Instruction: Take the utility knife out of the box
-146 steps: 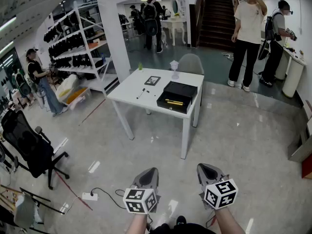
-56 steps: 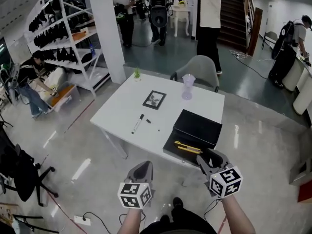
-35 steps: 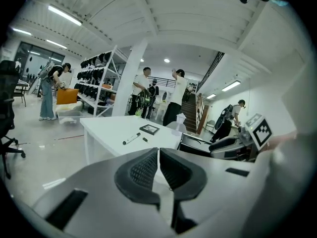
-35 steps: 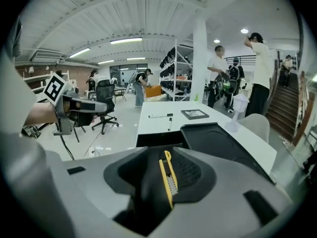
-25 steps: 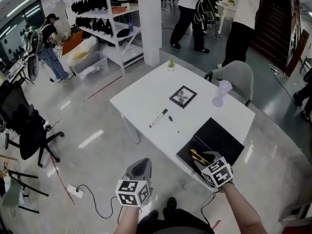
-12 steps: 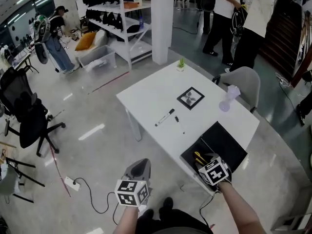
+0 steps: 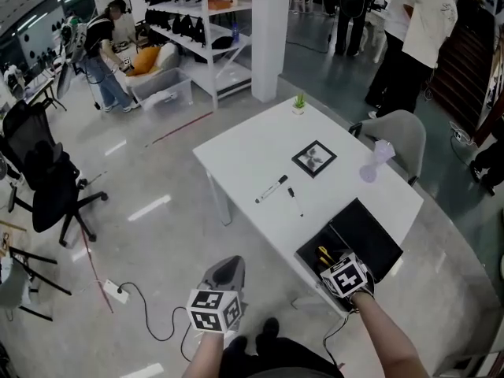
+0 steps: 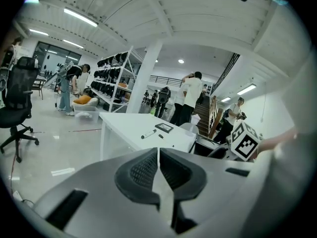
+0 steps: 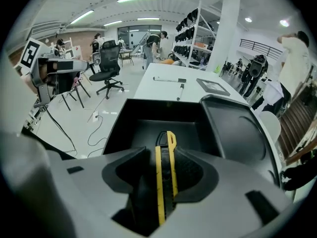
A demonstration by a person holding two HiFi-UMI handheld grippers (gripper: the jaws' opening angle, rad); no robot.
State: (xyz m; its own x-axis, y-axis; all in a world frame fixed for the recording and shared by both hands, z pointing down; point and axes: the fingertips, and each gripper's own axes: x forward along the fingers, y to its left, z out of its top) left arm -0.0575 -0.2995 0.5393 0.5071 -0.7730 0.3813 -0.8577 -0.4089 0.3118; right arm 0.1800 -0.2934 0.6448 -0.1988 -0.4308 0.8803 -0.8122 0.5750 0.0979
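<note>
- The white table stretches out beneath and ahead of the right gripper. The left gripper hangs short of the table's near edge, over the floor.
- The black box sits open right under the right gripper's tips, at the table's near corner. Its lid is folded back to that gripper's right, so nothing blocks the way inside.
- The right gripper tilts steeply down into the box. Its jaws have just been opening and stand wide, with the knife running lengthwise between them. A dark gap shows beside the left pad, so the pads do not appear to press on it.
- The left gripper has its jaws pressed together with nothing between them. It points towards the table, well apart from the box, and looks idle for this pick.
- The utility knife, yellow and black, lies flat on the box floor in the channel between the right jaws. Its far end pokes out past the tips towards the box's far wall.
- Progress, as I judge it: the reach and alignment are done, but the knife is not yet gripped or raised. Left to do are closing the jaws on its body, lifting it clear of the box walls, and bringing it out.
</note>
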